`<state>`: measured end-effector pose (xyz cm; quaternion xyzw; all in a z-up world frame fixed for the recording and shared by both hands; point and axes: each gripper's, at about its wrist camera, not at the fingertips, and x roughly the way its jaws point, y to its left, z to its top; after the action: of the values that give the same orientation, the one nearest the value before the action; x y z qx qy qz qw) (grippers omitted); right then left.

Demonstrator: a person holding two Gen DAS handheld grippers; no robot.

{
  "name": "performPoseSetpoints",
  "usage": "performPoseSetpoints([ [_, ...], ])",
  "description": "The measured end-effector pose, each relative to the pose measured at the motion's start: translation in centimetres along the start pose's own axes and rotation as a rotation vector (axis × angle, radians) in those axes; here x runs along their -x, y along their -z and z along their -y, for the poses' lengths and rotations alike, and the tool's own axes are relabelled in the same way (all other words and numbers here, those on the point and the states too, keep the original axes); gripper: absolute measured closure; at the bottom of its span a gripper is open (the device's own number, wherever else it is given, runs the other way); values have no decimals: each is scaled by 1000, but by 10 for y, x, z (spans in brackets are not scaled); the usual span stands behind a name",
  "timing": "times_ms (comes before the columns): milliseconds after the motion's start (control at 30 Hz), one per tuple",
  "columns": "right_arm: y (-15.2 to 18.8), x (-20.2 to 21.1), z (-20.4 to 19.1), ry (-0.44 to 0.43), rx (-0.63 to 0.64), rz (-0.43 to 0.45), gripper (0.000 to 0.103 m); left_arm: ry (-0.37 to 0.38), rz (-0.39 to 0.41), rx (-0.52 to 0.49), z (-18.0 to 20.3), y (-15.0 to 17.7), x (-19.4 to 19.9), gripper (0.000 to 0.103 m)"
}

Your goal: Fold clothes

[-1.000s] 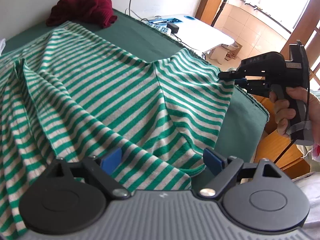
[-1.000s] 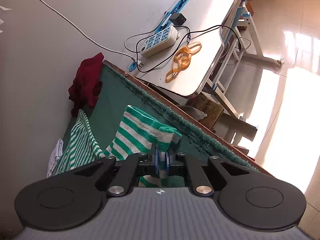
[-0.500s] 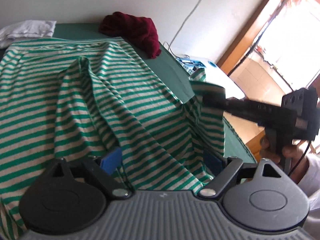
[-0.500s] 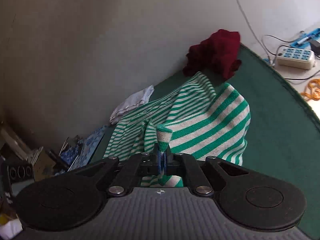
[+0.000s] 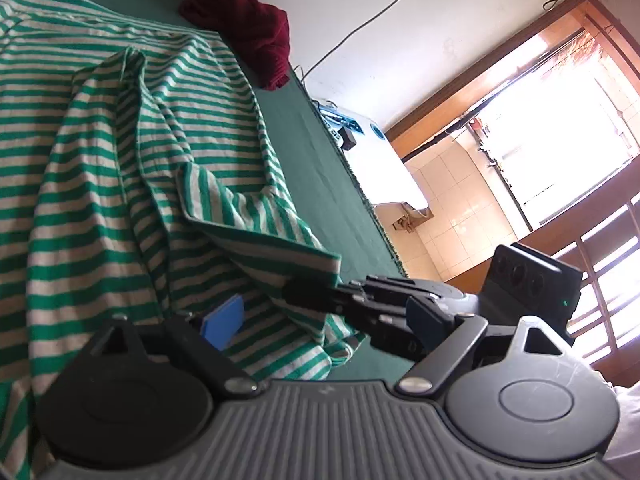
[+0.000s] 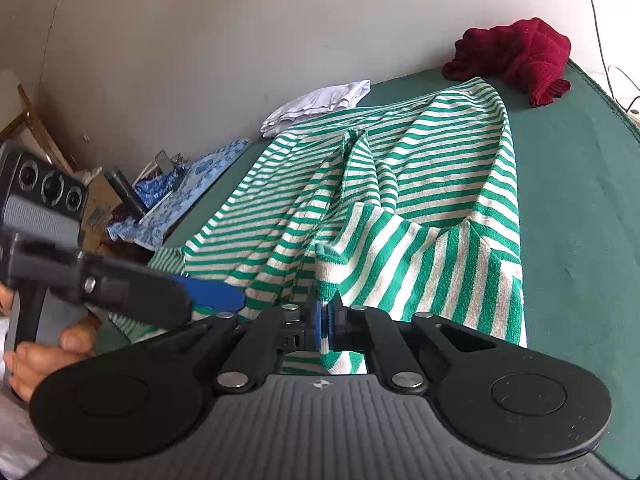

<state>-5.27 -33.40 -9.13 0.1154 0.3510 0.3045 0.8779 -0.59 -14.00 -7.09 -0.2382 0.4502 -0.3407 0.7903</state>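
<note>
My right gripper is clenched on a hem corner of the green-and-white striped knit top spread ahead on the green bedcover. My left gripper hangs released beside it. It looks soft and floppy, so I'd pinch the hems.

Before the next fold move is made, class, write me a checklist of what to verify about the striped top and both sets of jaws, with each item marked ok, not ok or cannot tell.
1. Right gripper has its jaws shut on the striped top's edge: ok.
2. Left gripper free for a second grasp, jaws wide with nothing pinched: ok.
3. Striped top lies flat and smooth: not ok, bunched ridges run down the middle.
4. Red garment lies off the striped top: cannot tell, their edges meet.
5. White cloth stays off the fold area: ok.
6. Green surface bare beside the top: ok.
</note>
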Motion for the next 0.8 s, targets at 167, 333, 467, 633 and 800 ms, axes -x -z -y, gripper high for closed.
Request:
performPoseSetpoints([
  [167,22,-5,-26,51,236,-38,99,28,-82,134,-29,-6,-24,15],
  [333,32,-2,-40,73,355,-33,100,-2,-94,223,-42,-9,-39,15],
  [467,33,0,-41,85,363,-28,100,-11,-76,260,-45,-12,-45,23],
  [633,32,0,-37,93,315,-48,96,-32,-64,316,-51,-8,-49,34],
  [800,38,-2,-33,94,253,-68,92,63,-20,336,-54,1,-54,0],
])
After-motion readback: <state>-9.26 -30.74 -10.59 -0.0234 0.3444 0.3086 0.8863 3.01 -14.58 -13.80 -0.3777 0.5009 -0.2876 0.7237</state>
